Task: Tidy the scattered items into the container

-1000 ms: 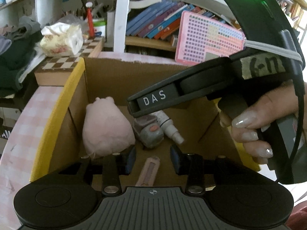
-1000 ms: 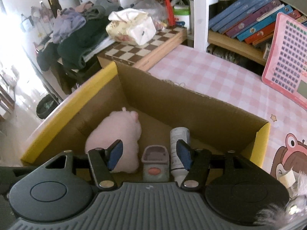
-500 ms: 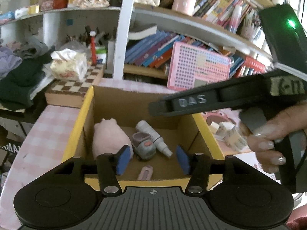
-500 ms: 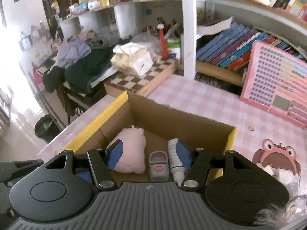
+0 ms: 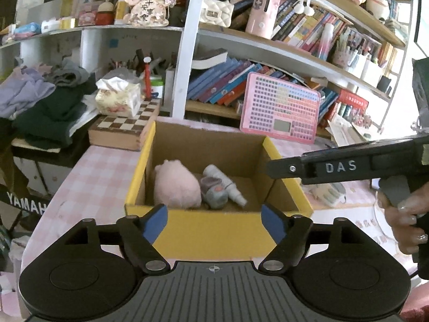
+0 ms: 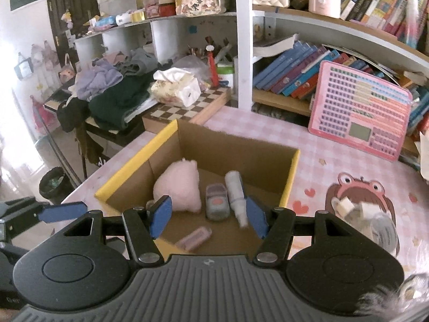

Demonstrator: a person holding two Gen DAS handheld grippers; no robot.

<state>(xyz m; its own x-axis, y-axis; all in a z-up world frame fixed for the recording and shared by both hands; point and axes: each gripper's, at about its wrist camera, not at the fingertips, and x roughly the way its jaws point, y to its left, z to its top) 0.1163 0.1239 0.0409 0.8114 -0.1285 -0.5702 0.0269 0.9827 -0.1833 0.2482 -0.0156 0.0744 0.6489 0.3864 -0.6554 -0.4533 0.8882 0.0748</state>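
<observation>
Box [image 5: 214, 230], left tool [image 5: 214, 221] opening, empty

We see a tabletop [image 6: 316, 145] covered in pink checked cloth. On it stand an open cardboard box [image 6: 236, 145] with yellow flaps, a wooden chessboard case [image 6: 187, 112] beside it, and a pink keyboard toy [image 6: 359, 110] leaning at the back.

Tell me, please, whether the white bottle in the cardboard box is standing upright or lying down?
Lying down. The white bottle rests on its side on the floor of the cardboard box, beside the grey toy car.
</observation>
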